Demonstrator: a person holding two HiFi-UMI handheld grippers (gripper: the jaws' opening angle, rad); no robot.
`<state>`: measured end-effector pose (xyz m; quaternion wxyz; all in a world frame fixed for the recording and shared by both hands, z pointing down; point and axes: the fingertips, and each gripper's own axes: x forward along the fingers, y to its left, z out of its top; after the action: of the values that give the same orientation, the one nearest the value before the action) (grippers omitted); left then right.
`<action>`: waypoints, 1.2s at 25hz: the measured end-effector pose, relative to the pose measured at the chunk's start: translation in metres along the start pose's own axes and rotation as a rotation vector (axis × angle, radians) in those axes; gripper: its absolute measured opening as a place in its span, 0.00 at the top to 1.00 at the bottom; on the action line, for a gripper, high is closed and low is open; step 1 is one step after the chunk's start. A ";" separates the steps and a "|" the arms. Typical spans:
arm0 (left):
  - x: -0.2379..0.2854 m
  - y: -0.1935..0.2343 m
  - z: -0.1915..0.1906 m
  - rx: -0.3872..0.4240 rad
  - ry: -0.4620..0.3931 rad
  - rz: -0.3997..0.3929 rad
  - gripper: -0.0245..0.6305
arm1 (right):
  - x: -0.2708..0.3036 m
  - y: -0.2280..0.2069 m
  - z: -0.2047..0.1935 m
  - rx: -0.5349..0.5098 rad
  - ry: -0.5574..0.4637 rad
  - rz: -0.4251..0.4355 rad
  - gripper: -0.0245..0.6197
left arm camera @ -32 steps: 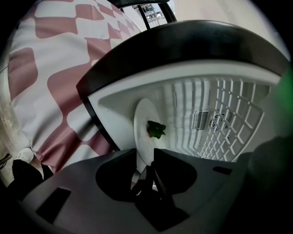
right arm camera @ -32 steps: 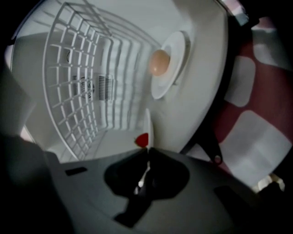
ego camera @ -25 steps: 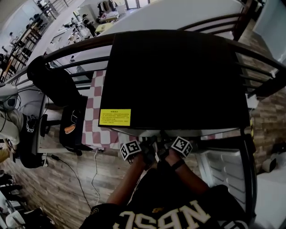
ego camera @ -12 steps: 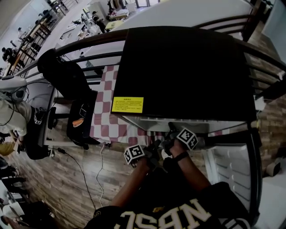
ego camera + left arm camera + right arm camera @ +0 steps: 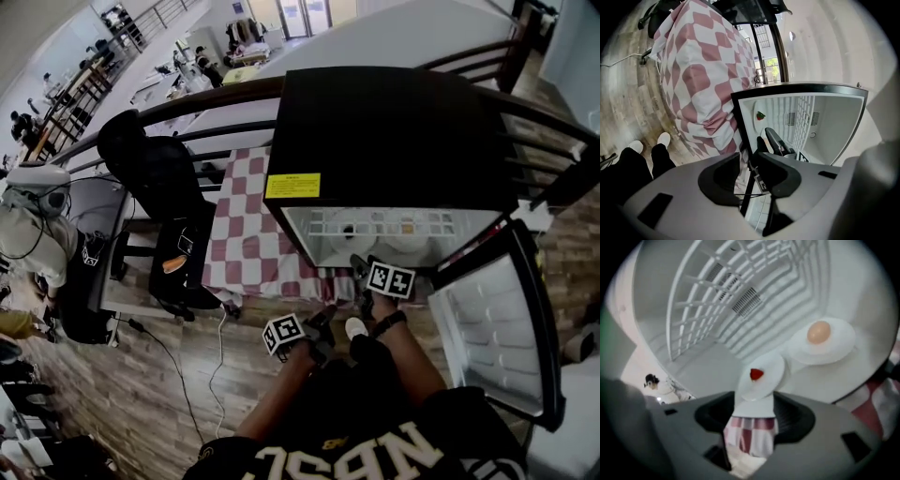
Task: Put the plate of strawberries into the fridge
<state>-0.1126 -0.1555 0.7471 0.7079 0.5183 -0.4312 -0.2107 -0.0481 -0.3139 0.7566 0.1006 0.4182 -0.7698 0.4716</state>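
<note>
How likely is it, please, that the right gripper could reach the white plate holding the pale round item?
Probably yes. The right gripper, jaws opening around the near rim of the small white strawberry plate, is at the black fridge mouth; the white plate with the pale round item sits beside it, nothing between.

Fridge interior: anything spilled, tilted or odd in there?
Nothing stands out. The strawberry plate lies flat on the fridge floor beside a second plate. The right gripper is opening its jaws, with that plate's near rim between them, unpressed.
</note>
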 end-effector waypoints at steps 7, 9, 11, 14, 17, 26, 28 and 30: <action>-0.049 -0.014 -0.010 0.219 0.002 -0.067 0.78 | -0.084 0.043 -0.021 -0.322 -0.084 -0.061 0.58; -0.067 -0.026 -0.014 0.302 0.008 -0.098 0.78 | -0.117 0.065 -0.030 -0.399 -0.123 -0.058 0.58; -0.078 -0.042 -0.021 0.390 0.014 -0.134 0.78 | -0.150 0.083 -0.037 -0.457 -0.171 -0.057 0.58; -0.094 -0.069 -0.034 0.568 0.007 -0.187 0.80 | -0.197 0.100 -0.046 -0.483 -0.248 -0.069 0.75; -0.112 -0.094 -0.050 0.768 -0.006 -0.208 0.85 | -0.233 0.117 -0.056 -0.471 -0.322 -0.081 0.82; -0.161 -0.175 -0.099 1.162 -0.129 -0.248 0.93 | -0.293 0.176 -0.058 -0.512 -0.421 0.027 0.93; -0.176 -0.192 -0.109 1.221 -0.213 -0.263 0.93 | -0.309 0.185 -0.057 -0.531 -0.442 0.051 0.93; -0.189 -0.205 -0.118 1.230 -0.289 -0.277 0.93 | -0.326 0.191 -0.055 -0.574 -0.463 0.056 0.93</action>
<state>-0.0862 -0.0255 0.4747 0.1824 0.8465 -0.4934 -0.0822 0.0029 -0.0507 0.4843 0.0238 0.4472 -0.8844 0.1317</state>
